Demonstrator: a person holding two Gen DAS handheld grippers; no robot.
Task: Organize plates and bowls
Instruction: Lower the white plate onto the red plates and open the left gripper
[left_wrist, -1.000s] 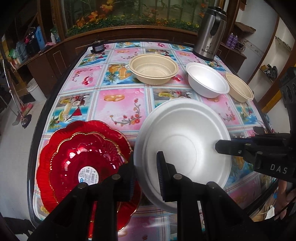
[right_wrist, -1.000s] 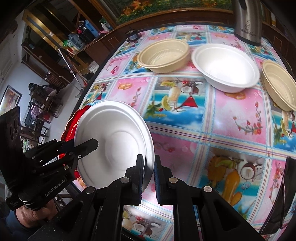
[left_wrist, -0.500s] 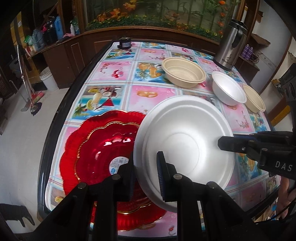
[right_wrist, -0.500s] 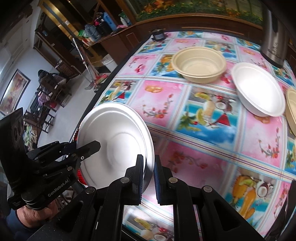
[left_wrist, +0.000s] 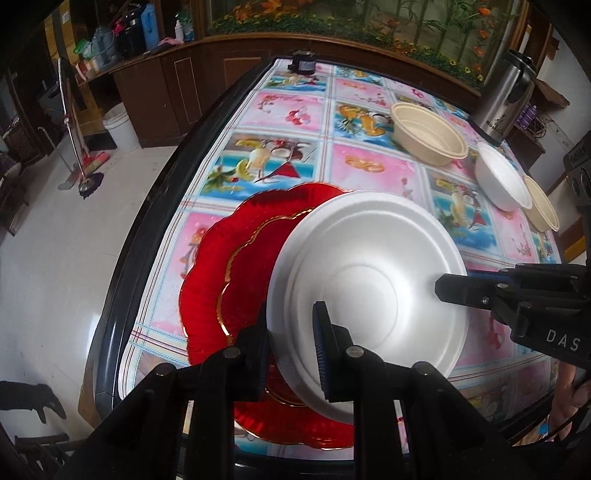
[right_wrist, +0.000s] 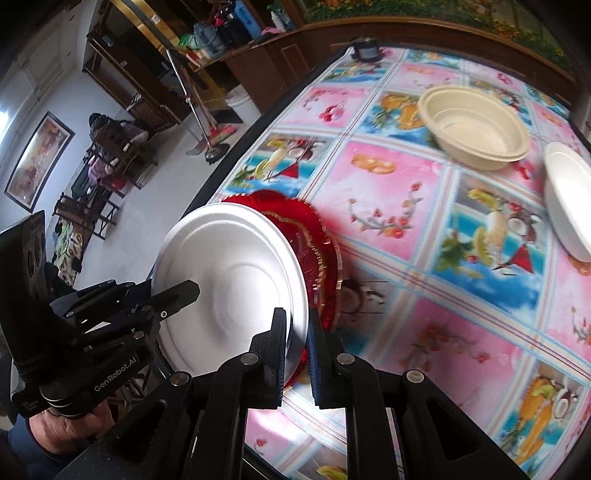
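A white foam plate (left_wrist: 369, 291) is held in the air by both grippers, partly over a stack of red scalloped plates (left_wrist: 236, 266) on the table's near left. My left gripper (left_wrist: 291, 354) is shut on the plate's near rim. My right gripper (right_wrist: 297, 350) is shut on its opposite rim and shows in the left wrist view (left_wrist: 458, 288). The plate (right_wrist: 229, 291) hides most of the red plates (right_wrist: 314, 236) in the right wrist view. A beige bowl (left_wrist: 428, 136), a white foam bowl (left_wrist: 502, 181) and another beige bowl (left_wrist: 541, 206) sit at the far right.
The table (left_wrist: 280, 114) has a pink and blue fruit-print cloth and a dark rim. A steel thermos (left_wrist: 506, 96) stands at the far right corner. A small black object (left_wrist: 303, 64) sits at the far edge. A broom and bucket stand on the floor to the left.
Both grippers have carried the white plate to the left, from beside the red plates to over them. Both stay shut on its rim.
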